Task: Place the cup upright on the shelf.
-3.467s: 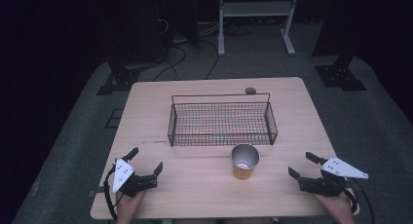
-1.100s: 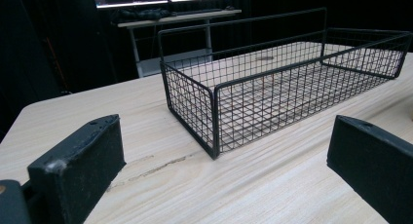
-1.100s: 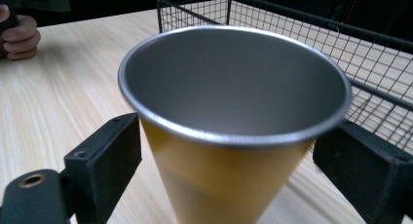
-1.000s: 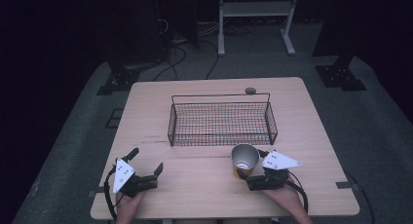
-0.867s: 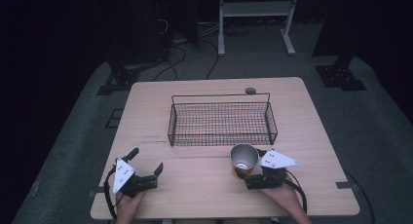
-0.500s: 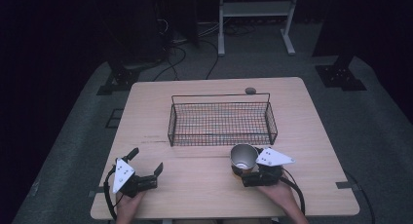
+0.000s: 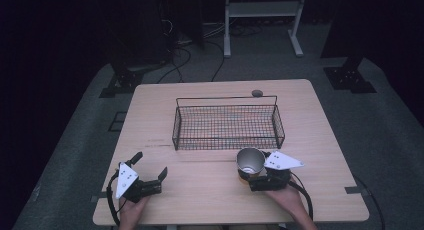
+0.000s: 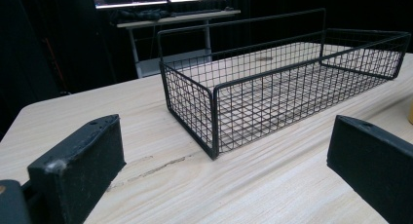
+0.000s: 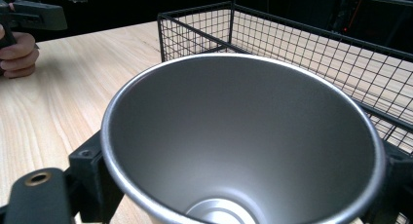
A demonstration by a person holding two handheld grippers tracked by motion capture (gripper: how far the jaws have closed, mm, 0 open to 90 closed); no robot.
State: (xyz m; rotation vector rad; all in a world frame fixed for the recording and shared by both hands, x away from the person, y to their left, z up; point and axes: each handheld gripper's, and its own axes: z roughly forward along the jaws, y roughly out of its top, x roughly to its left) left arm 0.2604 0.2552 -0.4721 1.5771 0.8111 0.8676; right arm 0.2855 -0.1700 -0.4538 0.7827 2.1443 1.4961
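A shiny metal cup [image 7: 250,160] stands upright on the wooden table [image 7: 210,190], just in front of the wire basket [image 7: 227,144]. My right gripper [image 7: 248,174] reaches in from the right, and its jaws have just been closing with the cup between them. In the right gripper view the cup [image 9: 243,136] sits between the black fingers [image 9: 90,170], which press on its sides. My left gripper [image 7: 150,165] rests open at the front left with nothing between its jaws. In its own view the left gripper [image 8: 219,185] faces the basket's near corner [image 8: 214,117].
The black wire basket [image 9: 292,44] lies empty across the table's middle. A small dark round thing [image 7: 257,93] sits at the table's far edge. A metal rack [image 7: 260,10] and cables lie on the floor beyond. The person's other hand [image 9: 19,53] shows far off.
My right gripper came in from the table's front right to the cup, edged a little left over the last second, and its jaws drew in around the cup. The left gripper stayed put.
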